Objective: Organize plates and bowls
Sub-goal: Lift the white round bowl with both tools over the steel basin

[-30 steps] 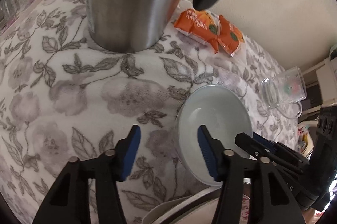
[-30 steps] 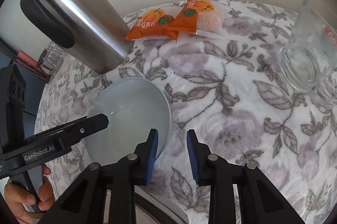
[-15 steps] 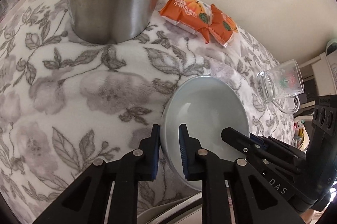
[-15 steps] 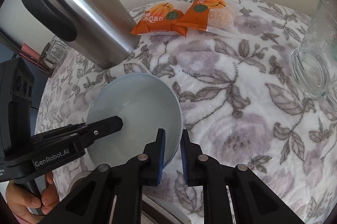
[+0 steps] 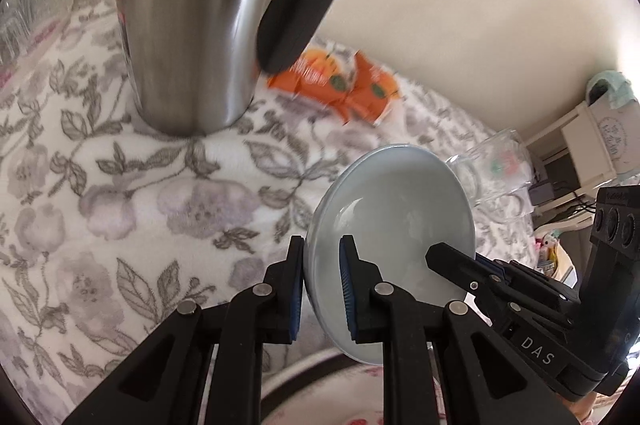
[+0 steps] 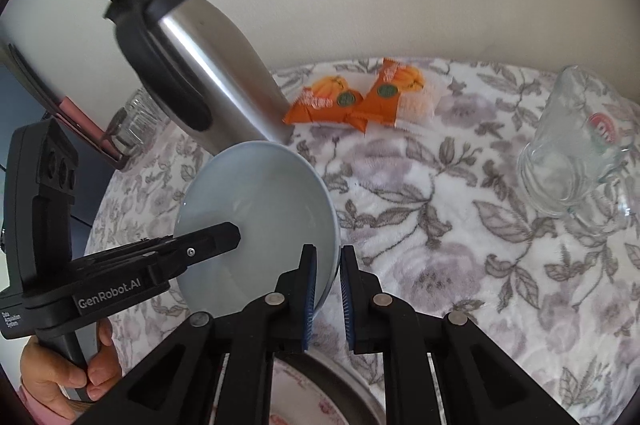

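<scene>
Two tongs clamp one pale blue bowl (image 5: 394, 221) by opposite sides of its rim: the left tongs (image 5: 320, 289) and the right tongs (image 6: 328, 291) have both just closed onto it. It hangs tilted, apparently clear of the flowered table (image 6: 420, 225), near the front edge, above a flower-patterned plate (image 6: 320, 401). Judging by this, sorting is at an early stage: the bowl is gripped but not yet set down, likely on that plate.
</scene>
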A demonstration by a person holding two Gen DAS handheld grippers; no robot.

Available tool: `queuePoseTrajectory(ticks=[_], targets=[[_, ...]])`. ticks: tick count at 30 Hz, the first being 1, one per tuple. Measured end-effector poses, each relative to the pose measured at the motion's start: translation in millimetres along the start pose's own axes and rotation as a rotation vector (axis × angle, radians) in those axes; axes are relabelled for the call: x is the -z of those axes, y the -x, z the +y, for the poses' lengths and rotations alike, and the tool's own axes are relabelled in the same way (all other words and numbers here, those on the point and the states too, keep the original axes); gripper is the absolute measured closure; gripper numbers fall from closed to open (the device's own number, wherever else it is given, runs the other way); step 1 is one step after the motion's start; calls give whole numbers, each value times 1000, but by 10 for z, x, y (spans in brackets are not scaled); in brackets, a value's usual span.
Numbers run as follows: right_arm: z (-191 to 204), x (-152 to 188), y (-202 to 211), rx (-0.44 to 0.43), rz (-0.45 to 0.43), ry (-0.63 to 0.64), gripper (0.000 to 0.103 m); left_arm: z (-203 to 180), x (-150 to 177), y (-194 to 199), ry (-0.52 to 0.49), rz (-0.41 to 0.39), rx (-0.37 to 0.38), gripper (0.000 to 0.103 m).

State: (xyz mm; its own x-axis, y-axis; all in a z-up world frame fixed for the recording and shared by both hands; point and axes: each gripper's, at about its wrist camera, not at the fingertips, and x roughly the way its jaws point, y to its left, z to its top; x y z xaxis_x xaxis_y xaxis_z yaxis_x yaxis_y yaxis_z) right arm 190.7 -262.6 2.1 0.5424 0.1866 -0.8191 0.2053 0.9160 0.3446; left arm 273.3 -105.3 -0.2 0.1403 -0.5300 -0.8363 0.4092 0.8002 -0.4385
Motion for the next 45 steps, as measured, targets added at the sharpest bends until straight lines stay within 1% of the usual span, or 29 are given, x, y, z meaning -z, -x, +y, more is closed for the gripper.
queuePoseTrajectory(ticks=[3,11,18,23,29,34,40,45], targets=[[73,32,208,-2,-36,13,90,-106,36,207,-25,-44,-4,85],[260,192,722,4,-101,40,90,-340,201,751,-26,-119,6,85],[403,422,1104,8,-131,55,90,-415,425,1114,12,-159,36,85],[517,608,1328,15,-151,63,90,-475,584,1318,20,-164,36,85],[613,819,1517,3,-180,66,90,-497,797,1553,28,-184,42,85],[684,1033,1565,-7,-188,71,90,-457,1015,1668,41,-203,43,85],[730,1235,1572,-7,-189,64,90,-387,1207,1689,61,-210,44,85],[746,1365,1554,-1,-190,45,90,-318,1328,1671,104,-217,57,85]])
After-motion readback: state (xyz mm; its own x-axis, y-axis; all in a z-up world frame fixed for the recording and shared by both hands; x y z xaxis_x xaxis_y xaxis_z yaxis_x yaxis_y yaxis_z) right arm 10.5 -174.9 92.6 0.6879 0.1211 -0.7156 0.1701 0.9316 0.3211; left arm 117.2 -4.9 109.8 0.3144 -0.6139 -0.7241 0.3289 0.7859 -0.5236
